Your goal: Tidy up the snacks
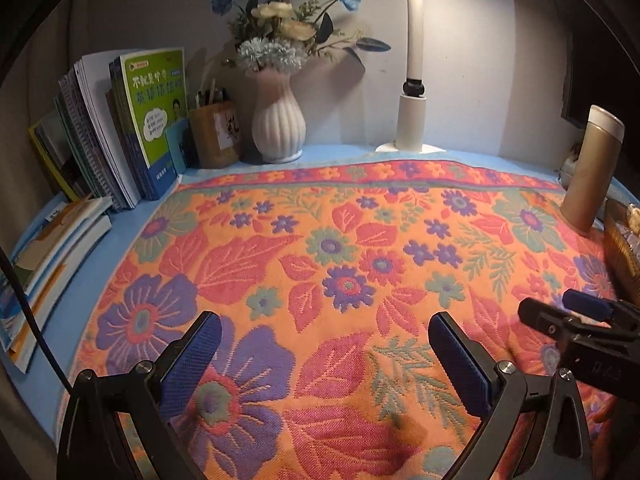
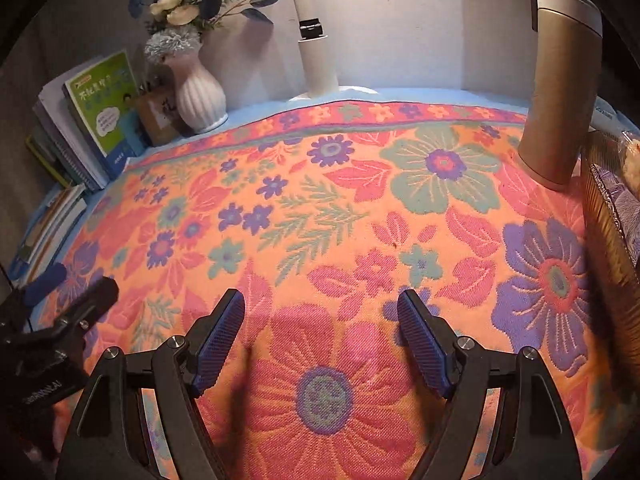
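My left gripper [image 1: 325, 322] is open and empty, low over the floral cloth [image 1: 340, 240]. My right gripper [image 2: 322, 302] is open and empty too, over the same cloth [image 2: 340, 208]. A brown woven basket [image 2: 608, 220] stands at the right edge with wrapped snacks [image 2: 632, 156] inside; it also shows in the left wrist view [image 1: 622, 248]. The right gripper shows at the right of the left wrist view [image 1: 560, 312], and the left gripper at the left of the right wrist view [image 2: 68, 292]. No snack lies on the cloth in view.
A gold thermos [image 1: 592, 168] [image 2: 560, 80] stands by the basket. A white vase of flowers [image 1: 278, 124], a pen holder [image 1: 214, 136], upright books [image 1: 152, 120], stacked books [image 1: 52, 256] and a lamp base [image 1: 410, 124] line the back and left.
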Available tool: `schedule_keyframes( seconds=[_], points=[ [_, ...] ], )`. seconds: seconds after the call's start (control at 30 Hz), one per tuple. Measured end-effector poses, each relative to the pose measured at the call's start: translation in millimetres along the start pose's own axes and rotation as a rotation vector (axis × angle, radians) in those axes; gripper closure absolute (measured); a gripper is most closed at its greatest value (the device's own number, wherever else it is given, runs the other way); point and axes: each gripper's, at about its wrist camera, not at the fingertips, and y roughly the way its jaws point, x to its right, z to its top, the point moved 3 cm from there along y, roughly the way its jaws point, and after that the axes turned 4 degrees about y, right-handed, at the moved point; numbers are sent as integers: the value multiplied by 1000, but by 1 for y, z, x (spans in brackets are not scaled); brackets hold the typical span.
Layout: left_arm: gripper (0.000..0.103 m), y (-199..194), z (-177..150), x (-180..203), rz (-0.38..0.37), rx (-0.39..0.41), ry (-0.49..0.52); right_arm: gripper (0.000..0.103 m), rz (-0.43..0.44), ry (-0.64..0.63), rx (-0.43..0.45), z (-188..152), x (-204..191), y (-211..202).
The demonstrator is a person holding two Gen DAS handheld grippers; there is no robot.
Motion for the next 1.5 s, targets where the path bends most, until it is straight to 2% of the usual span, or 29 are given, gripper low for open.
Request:
schedule_keyframes(
  seconds=[0.13, 0.27, 0.6, 1.5],
  points=[
    [0, 15, -6, 3, -4, -52, 4, 23, -5, 16, -24, 0, 3, 6],
    [0, 16, -8, 5, 20, -58, 11, 23, -27, -8, -18, 1, -1, 9],
    [0, 19, -8, 5, 12, -66, 12, 23, -88, -87, -27, -3, -14, 15],
    [0, 30, -10, -2, 31, -124, -15, 21, -114, -99, -38, -4, -15, 21]
  ],
)
